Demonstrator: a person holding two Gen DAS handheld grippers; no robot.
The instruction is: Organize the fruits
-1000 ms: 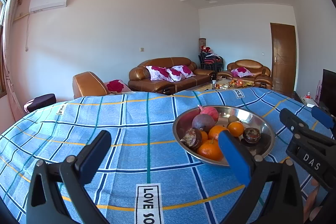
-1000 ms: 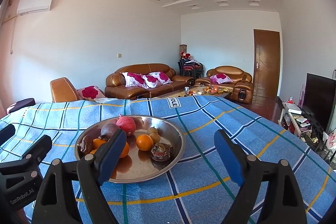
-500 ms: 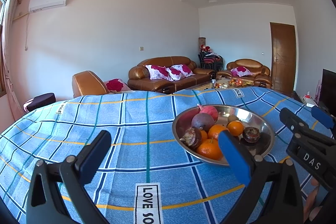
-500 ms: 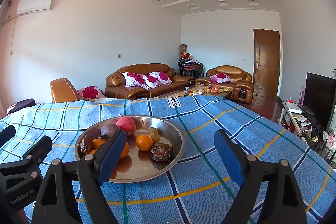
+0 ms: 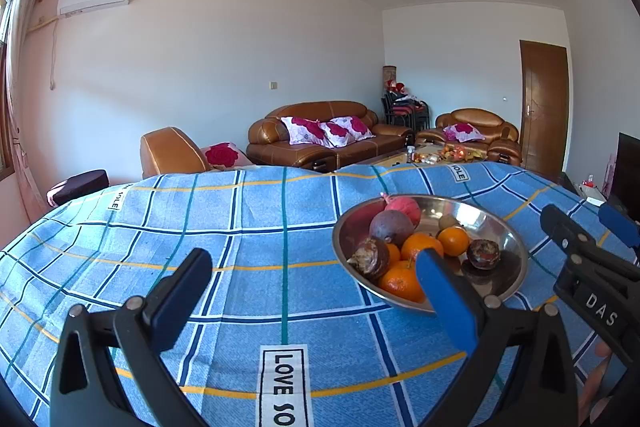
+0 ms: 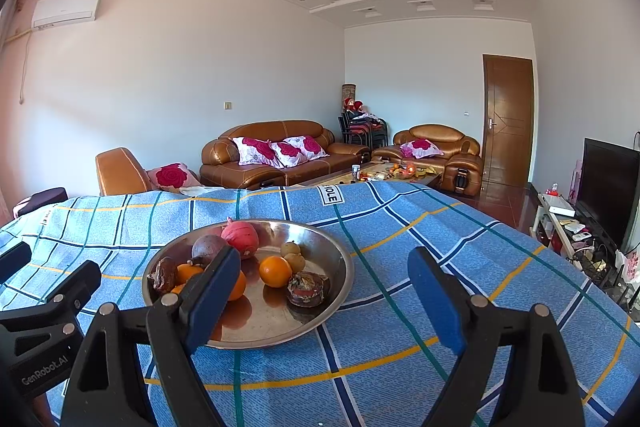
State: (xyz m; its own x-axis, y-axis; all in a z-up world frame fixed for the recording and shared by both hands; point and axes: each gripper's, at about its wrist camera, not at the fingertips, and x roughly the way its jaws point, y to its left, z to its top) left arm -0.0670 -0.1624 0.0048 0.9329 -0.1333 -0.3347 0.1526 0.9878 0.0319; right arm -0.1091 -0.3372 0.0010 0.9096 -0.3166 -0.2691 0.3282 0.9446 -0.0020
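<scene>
Your table wears a blue checked cloth in a living room with brown leather sofas. Both your left gripper and right gripper stand released, empty, unmoved since a second ago. They read "GenRobot.AI" and "DAS"; the cloth says "LOVE SO". The fruits sit in the steel bowl between them.

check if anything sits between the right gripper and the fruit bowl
Nothing visible does. The right gripper is open above the blue checked cloth, and the metal bowl of fruit lies just ahead, partly behind its left finger, with only bare cloth around it.
</scene>
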